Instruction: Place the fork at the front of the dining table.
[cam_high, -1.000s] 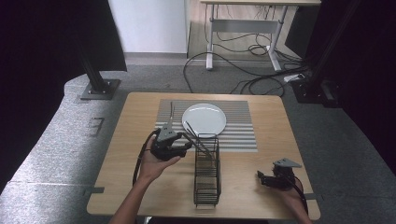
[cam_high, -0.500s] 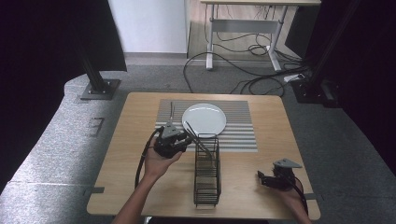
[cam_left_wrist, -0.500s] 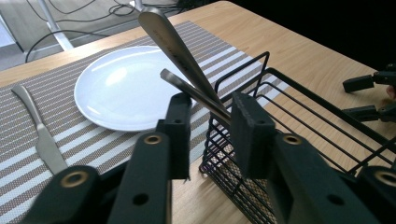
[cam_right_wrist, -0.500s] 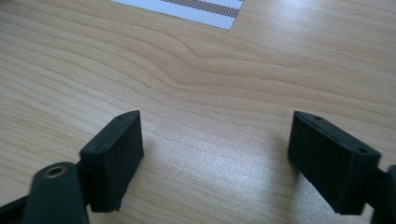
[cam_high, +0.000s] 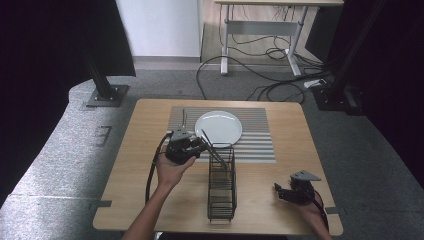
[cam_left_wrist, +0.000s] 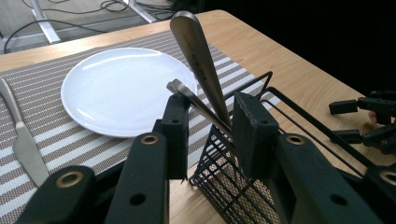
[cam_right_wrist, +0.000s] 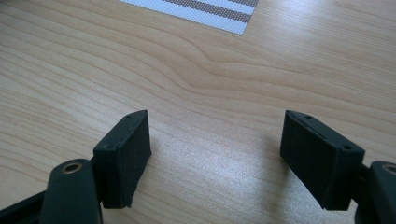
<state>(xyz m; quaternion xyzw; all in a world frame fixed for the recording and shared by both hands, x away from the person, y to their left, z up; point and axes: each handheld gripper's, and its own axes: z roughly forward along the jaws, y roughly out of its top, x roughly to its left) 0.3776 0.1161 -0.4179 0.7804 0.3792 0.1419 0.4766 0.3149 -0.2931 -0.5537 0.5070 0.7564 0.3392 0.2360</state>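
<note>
Steel handle, flat, shiny, rounded tip, tilted in wire rack.

left gripper shifted right, closer to the wire basket's utensil handles

Right gripper over bare wood

The right gripper has its two black jaws spread wide apart, with nothing between them, close above the light wooden table. A corner of the striped placemat lies at the upper edge, well apart from the jaws.
</note>
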